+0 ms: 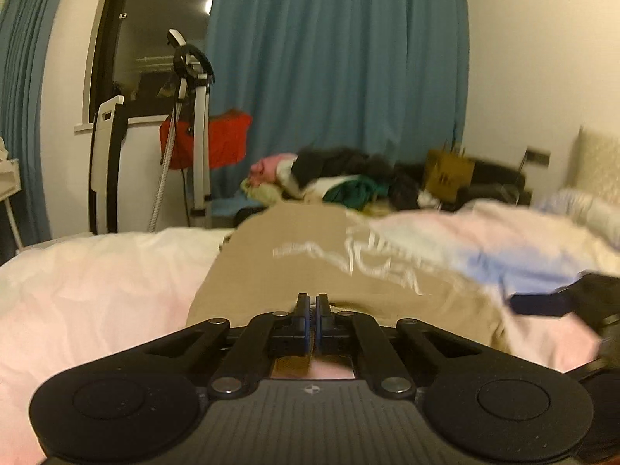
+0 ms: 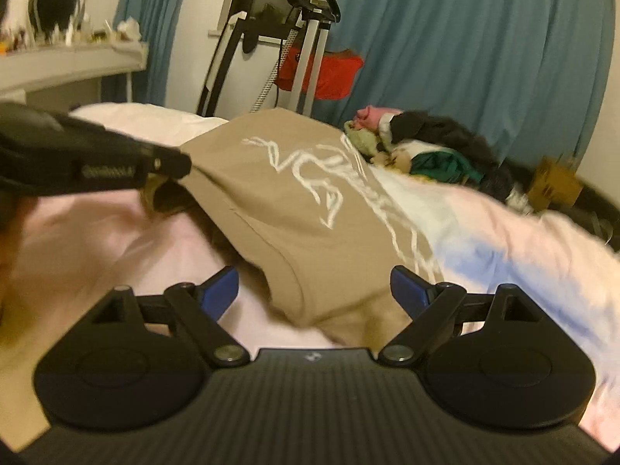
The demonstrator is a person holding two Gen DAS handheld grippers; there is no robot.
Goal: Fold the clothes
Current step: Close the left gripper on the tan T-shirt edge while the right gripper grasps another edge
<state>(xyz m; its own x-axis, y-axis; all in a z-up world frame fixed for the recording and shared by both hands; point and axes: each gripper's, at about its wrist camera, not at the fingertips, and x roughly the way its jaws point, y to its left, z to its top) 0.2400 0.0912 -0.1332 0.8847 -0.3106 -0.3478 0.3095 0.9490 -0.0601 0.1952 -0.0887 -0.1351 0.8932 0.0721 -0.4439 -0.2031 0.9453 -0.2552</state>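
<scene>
My left gripper [image 1: 312, 300] is clamped on the near edge of the tan shirt [image 2: 294, 209], which lies across the pale bedsheet [image 1: 100, 283]. My right gripper [image 2: 314, 290] stands wide apart, holding nothing, its fingers either side of the shirt's near corner.

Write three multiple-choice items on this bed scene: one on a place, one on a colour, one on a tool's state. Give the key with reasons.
1. Where does the tan shirt lie?
A. on the bed
B. on the floor
C. on a hanger

2. What colour are the curtains?
A. red
B. blue
C. white

3. How do the right tool's jaws stand?
A. shut on the shirt
B. shut on nothing
C. open

Key: 1 A, the shirt is spread over the pink bedding. 2 B, blue cloth hangs behind the bed. 3 C, its blue pads stand wide apart with the shirt's hem between them.
</scene>
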